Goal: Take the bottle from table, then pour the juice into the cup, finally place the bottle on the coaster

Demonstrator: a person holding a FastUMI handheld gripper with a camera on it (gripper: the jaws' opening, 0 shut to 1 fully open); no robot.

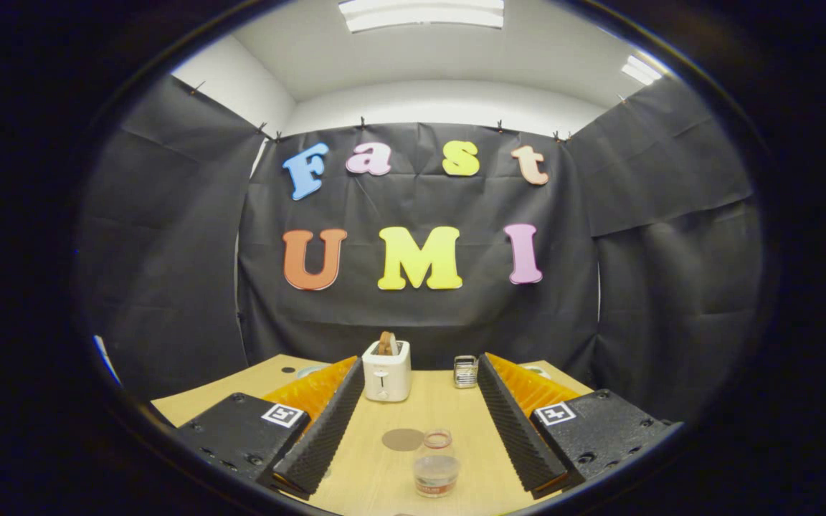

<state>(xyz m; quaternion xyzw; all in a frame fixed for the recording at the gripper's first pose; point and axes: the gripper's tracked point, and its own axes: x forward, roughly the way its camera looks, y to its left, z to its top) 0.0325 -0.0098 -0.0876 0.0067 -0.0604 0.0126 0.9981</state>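
While the tongs (420, 430) are hanging wide apart over the wooden table (370, 480), gripping nothing, a small clear cup (436, 475) is standing between their tips, slightly nearer the right one. Just ahead of it a ring-shaped lid (438, 438) is lying beside a round brownish coaster (402, 439). Farther beyond the tips a white toaster (386, 370) is sitting with a slice of bread (387, 343) poking up, and a small metallic container (465, 372) is standing off to its right.
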